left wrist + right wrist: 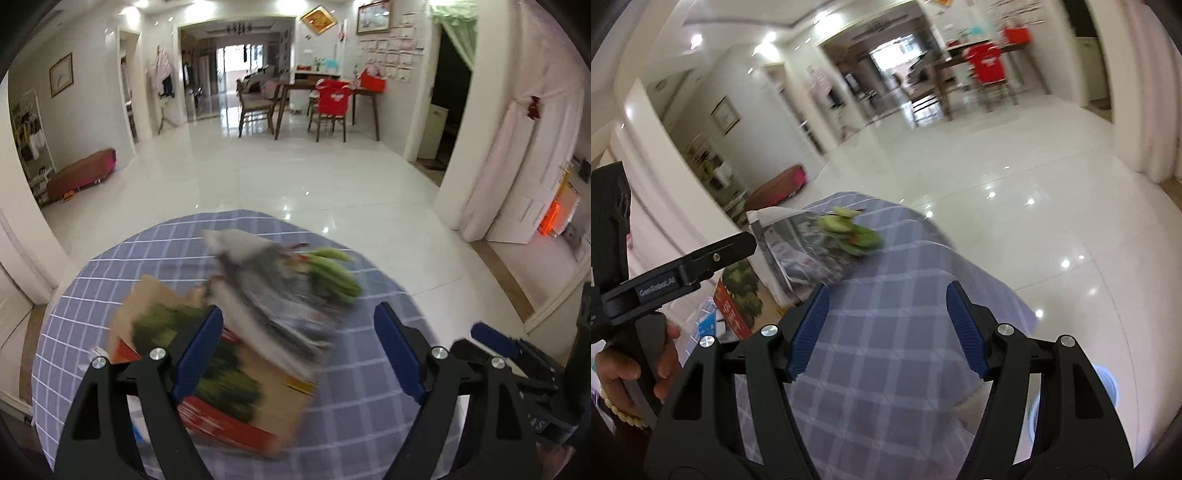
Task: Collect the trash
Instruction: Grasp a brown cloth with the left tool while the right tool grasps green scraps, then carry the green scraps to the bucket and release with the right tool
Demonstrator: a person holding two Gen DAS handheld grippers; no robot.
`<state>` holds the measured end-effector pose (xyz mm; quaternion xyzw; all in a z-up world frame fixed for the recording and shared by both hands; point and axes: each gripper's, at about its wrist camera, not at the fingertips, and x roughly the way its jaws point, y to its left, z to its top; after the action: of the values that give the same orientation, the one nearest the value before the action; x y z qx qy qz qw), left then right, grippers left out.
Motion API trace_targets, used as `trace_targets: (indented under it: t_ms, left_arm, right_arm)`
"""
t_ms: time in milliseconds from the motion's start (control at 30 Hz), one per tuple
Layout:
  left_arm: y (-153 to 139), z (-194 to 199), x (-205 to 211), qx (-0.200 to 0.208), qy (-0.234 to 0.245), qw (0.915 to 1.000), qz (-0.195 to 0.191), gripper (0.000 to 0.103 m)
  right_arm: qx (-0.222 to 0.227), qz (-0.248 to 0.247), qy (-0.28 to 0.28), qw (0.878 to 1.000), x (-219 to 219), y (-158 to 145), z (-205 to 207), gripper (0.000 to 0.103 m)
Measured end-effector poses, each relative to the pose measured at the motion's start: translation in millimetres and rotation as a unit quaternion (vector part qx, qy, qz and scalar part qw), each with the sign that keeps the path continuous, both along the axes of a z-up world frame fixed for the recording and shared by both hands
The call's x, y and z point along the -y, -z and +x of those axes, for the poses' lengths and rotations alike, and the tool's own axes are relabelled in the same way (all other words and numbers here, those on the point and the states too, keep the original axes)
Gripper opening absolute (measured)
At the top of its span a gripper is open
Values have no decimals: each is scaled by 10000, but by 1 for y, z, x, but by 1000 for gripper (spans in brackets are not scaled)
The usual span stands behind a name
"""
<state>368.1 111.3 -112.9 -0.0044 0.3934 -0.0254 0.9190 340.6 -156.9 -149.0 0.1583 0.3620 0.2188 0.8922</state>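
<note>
A newspaper (273,291) with green vegetable scraps (334,275) on its far end lies on a round table with a blue checked cloth (365,398). It rests partly on a brown carton printed with green and red (221,387). My left gripper (299,350) is open, its jaws either side of the paper's near end, not touching it. My right gripper (886,325) is open and empty above the cloth (886,369), nearer than the newspaper (809,243) and scraps (853,232). The views are motion-blurred.
The right gripper's blue fingers (491,336) show at the left view's right edge; the left gripper's body (683,273) and the hand holding it show at the right view's left. A white-and-blue bin (1108,387) stands on the tiled floor beside the table. Dining table and chairs (325,103) stand far back.
</note>
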Motion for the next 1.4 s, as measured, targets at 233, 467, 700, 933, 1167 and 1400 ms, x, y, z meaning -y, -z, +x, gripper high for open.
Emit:
trace_targets:
  t_ms: [233,467,700,933,1167,1400]
  left_arm:
    - [15,46,-41,-404,-188,9990,-48,82]
    - [26,69,-37,-501,61,9983,289,73]
    - [27,78,-32,-548,302,9980,56,13]
    - [-27,37,-29,229,266,9994,39,4]
    - [-80,-17,-11,877,377,9954,-28,4]
    - [-107,-78,36,1214,839,9890,-103,4]
  right_arm:
    - [-201,-477,-465,9976,-63,13,74,65]
    - [-208,-671,-667,9953,-94,21,113,63]
    - [-82,-661,-890,9938,-103,23,113,13]
    - [296,-169,-737,9967,-76,-10,84,11]
    - [756,134,-663,9948,-46,-58,32,11]
    - [1076,137,-130,9940,20,-88,-36,11]
